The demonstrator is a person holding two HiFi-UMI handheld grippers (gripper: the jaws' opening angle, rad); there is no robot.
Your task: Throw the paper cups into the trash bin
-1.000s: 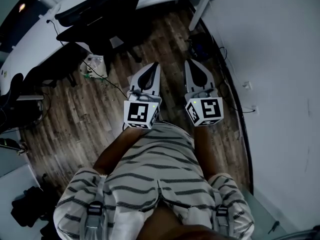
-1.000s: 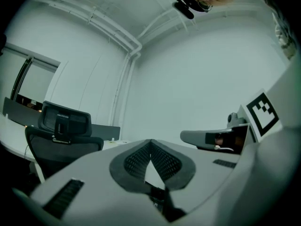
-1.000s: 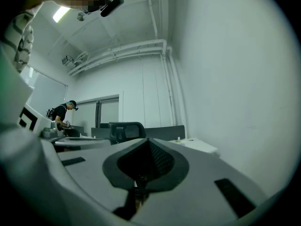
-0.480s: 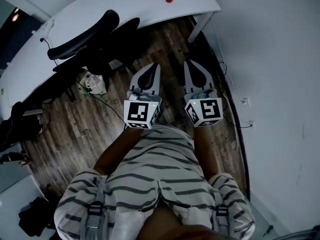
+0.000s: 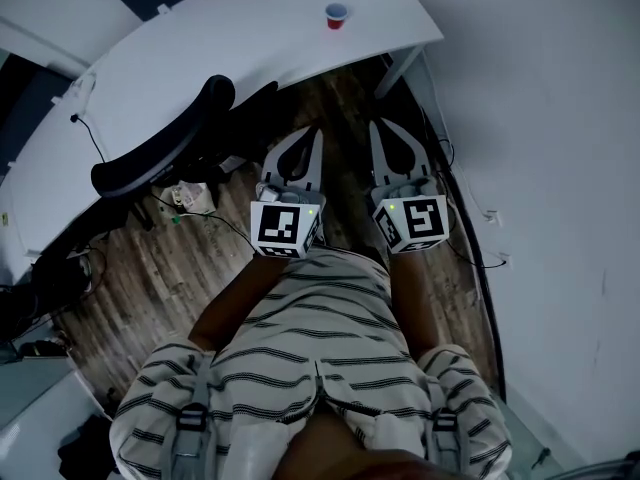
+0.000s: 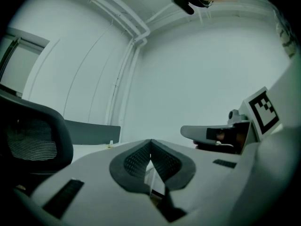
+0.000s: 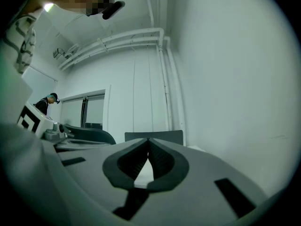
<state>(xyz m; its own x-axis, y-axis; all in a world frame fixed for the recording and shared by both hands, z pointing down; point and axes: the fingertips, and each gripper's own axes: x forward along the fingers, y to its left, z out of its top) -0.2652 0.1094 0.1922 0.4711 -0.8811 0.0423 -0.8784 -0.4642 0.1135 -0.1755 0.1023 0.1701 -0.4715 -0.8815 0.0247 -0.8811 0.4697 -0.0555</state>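
On the white table [image 5: 230, 28], toward its right-hand end, a single red paper cup [image 5: 337, 14] stands upright, with nothing touching it. Short of the table's near edge, over the wooden floor [image 5: 140, 268], the person holds both tools side by side and level, pointing toward the table. The left tongs [image 5: 314, 138] are pressed together at the tips with nothing between them. The right tongs [image 5: 382, 130] are likewise pressed together and empty. Both are well apart from the cup. A black office chair [image 5: 160, 148] sits against the table's near edge, to the left of the left tongs. Beside the table's right end runs a pale wall [image 5: 540, 118]. A tangle of cables [image 5: 190, 196] lies on the floor by the table's near edge.
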